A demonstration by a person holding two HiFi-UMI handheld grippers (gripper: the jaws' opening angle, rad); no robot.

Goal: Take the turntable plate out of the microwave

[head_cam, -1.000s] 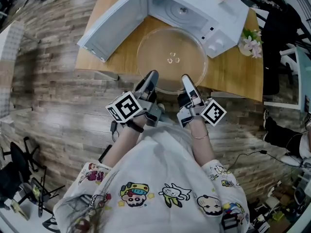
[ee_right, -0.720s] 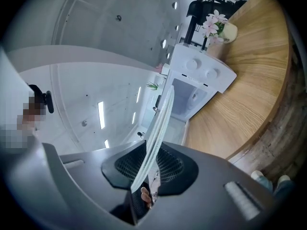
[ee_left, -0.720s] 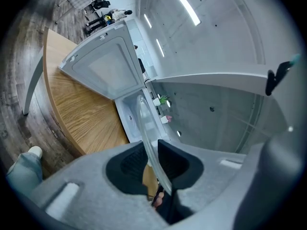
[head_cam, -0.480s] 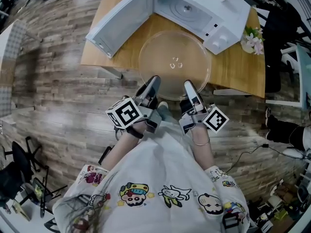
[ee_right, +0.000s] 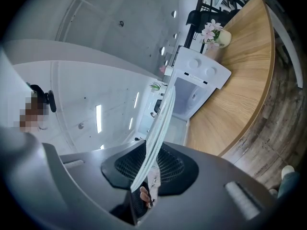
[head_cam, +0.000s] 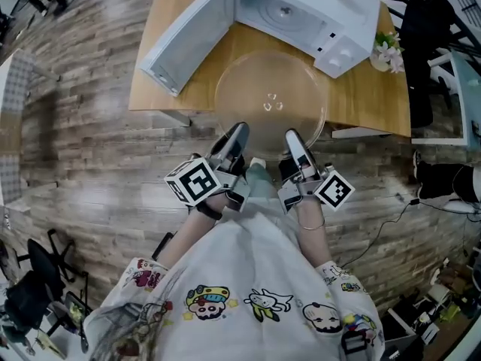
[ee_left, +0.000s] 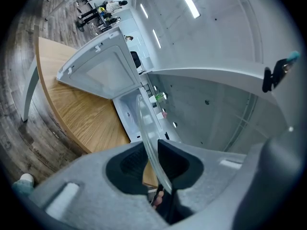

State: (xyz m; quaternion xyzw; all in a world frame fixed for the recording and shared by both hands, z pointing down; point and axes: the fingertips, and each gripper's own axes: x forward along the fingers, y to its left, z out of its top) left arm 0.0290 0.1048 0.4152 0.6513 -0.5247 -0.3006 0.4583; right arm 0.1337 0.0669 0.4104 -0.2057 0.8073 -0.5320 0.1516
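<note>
Turntable plate (head_cam: 270, 100), round clear glass, near rim pinched edgewise by left gripper (head_cam: 236, 135) and right gripper (head_cam: 293, 140); likely stiff, slippery, weighty, breakable, so two spaced rim grips suit it.

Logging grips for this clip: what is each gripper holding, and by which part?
Both hold the glass turntable plate by its near rim: left gripper and right gripper clamped side by side.

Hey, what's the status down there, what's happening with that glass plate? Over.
Left gripper and right gripper both shut on near rim of glass plate. Plate clear of microwave, held over table. Door open wide, nothing in the way.
</note>
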